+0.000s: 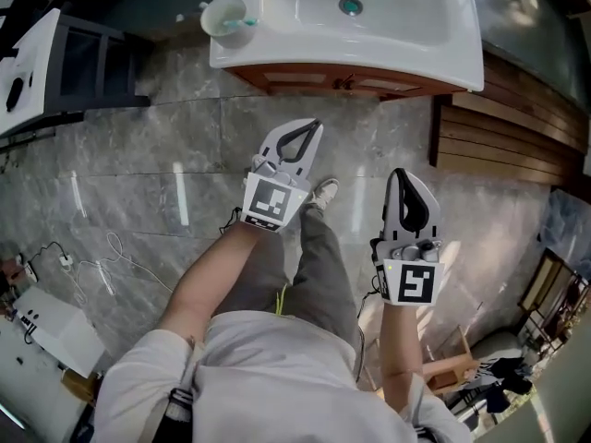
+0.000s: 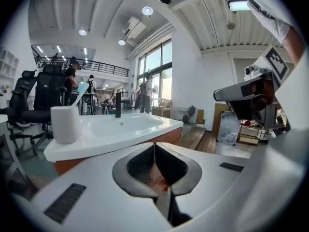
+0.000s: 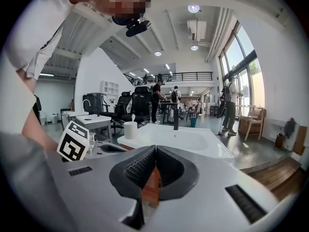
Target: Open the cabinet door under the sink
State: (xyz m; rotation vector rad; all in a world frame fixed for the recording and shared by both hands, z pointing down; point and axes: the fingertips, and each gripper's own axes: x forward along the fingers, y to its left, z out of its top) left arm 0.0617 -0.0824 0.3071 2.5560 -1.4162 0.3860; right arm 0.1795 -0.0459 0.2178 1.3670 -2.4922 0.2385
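A white sink (image 1: pixel 369 12) sits on an orange-brown wooden cabinet (image 1: pixel 332 81) straight ahead; only the top strip of the cabinet front shows below the basin. Both grippers hang in the air above the floor, well short of the cabinet. My left gripper (image 1: pixel 317 124) is shut with nothing between its jaws, tips toward the sink. My right gripper (image 1: pixel 400 173) is also shut and empty, lower and to the right. In the left gripper view the sink (image 2: pixel 111 129) and cabinet (image 2: pixel 159 139) lie beyond the closed jaws (image 2: pixel 154 146). The right gripper view shows the sink (image 3: pixel 178 139) past its closed jaws (image 3: pixel 155 149).
A white cup (image 1: pixel 226 17) with a toothbrush stands on the sink's left corner. A dark shelf unit (image 1: pixel 83 63) is at the left, wooden steps (image 1: pixel 489 137) at the right. White cables (image 1: pixel 102 261) trail over the grey marble floor. The person's legs and shoe (image 1: pixel 323 192) are below.
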